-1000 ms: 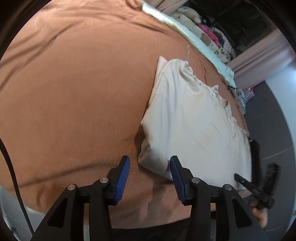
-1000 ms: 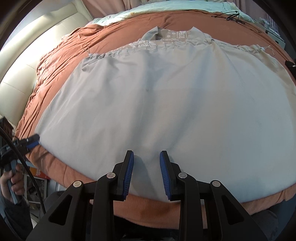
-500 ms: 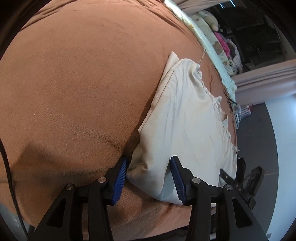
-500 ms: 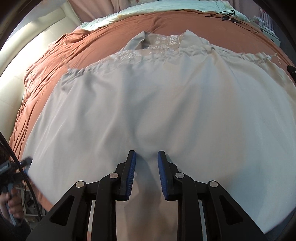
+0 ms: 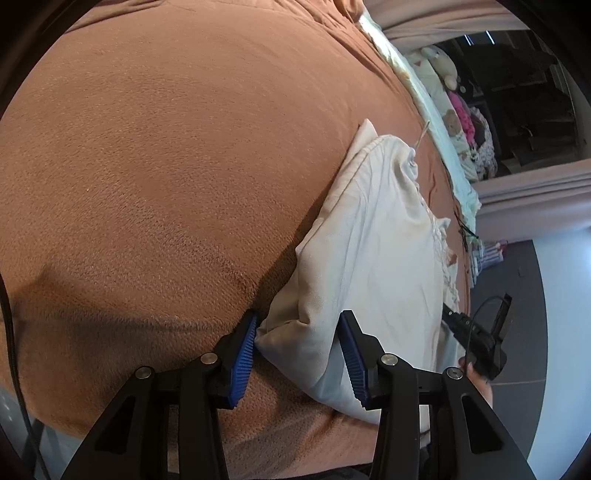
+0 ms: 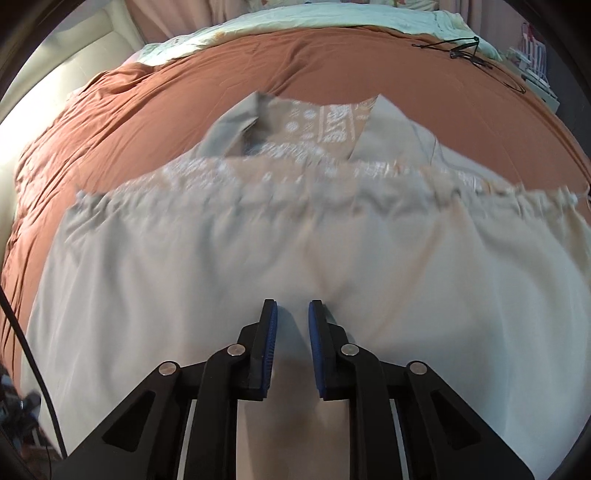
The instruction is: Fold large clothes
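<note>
The cream dress (image 6: 295, 258) lies spread on the bed (image 5: 166, 166). The left hand-held gripper (image 5: 299, 354) straddles its corner, jaws half-wide. The right hand-held gripper (image 6: 291, 347) has just been closing, narrow, over its hem, nothing visibly pinched.

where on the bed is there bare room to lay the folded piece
Free: the wide rust-brown blanket left of the cream garment in the left wrist view. A narrower blanket strip between the garment's collar and the pale green bedding. Crowded: black cable at that strip's right end.

Home bedroom, rust-brown bedspread (image 6: 332, 66), stuffed toys (image 5: 437, 68) beside bed
</note>
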`<state>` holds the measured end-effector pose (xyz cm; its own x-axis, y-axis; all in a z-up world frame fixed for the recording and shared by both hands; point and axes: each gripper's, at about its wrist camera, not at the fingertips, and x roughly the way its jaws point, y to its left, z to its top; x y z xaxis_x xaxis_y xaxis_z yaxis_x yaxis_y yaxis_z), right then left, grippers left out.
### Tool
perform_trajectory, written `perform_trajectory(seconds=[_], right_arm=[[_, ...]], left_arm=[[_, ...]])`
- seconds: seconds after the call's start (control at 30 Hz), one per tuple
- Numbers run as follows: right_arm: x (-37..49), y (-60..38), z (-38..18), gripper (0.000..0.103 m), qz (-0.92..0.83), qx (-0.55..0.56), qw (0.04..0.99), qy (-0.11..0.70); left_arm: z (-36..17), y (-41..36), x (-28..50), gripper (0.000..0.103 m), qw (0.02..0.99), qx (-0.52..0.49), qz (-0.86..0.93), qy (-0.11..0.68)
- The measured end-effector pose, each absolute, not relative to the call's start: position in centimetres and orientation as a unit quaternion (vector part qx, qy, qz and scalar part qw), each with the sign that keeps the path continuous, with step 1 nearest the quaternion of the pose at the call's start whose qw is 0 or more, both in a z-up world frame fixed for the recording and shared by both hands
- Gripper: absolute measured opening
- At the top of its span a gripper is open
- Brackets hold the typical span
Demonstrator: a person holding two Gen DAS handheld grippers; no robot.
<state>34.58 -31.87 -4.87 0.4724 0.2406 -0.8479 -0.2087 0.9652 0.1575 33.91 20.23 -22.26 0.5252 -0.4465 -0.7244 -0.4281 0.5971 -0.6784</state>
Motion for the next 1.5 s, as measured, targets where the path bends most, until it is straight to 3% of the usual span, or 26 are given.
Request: perform_trajectory(seconds=[0.23, 0.53, 0.57, 0.6, 0.67, 0.87, 0.9, 0.97, 1.07, 1.5], right_arm=[[37.7, -32.0, -4.8, 0.011, 0.158, 0.023, 0.838, 0.522], [31.1, -35.7, -1.9, 0.019, 0.198, 0.047, 0.842, 0.499], [30.1, -36.0, -1.6, 0.031, 0.203, 0.052, 0.843, 0.495], [29.0, -36.5, -1.2, 0.053, 0.207, 0.056, 0.846, 0.488], [27.3, -37.3, -0.5, 0.063, 0.209, 0.057, 0.853, 0.475], [21.8, -38.3, 0.2, 0.059, 0.244, 0.069, 0.846, 0.469], [21.1, -38.7, 0.0, 0.045, 0.245, 0.065, 0.846, 0.469], [20.1, -39.2, -0.5, 0.030, 0.250, 0.066, 0.841, 0.474], [18.7, -40.1, -1.9, 0.020, 0.250, 0.081, 0.836, 0.482], [16.8, -40.4, -6.1, 0.017, 0.251, 0.114, 0.820, 0.501]], left_arm=[[-22.2, 20.1, 34.0, 0.035, 0.751, -0.446, 0.019, 0.486], [-20.4, 19.7, 34.8, 0.019, 0.756, -0.450, 0.000, 0.474], [-19.9, 19.7, 34.8, 0.018, 0.759, -0.452, -0.007, 0.468], [-19.4, 19.6, 34.9, 0.018, 0.762, -0.455, -0.015, 0.461], [-18.1, 19.5, 35.1, 0.017, 0.768, -0.456, -0.034, 0.448], [-14.0, 17.6, 36.0, 0.016, 0.790, -0.440, -0.080, 0.420], [-13.4, 17.1, 36.2, 0.016, 0.792, -0.438, -0.088, 0.416], [-11.9, 16.1, 36.8, 0.015, 0.801, -0.424, -0.100, 0.412], [-9.8, 14.5, 37.6, 0.015, 0.809, -0.410, -0.113, 0.406], [-1.1, 7.9, 40.2, 0.014, 0.832, -0.370, -0.181, 0.372]])
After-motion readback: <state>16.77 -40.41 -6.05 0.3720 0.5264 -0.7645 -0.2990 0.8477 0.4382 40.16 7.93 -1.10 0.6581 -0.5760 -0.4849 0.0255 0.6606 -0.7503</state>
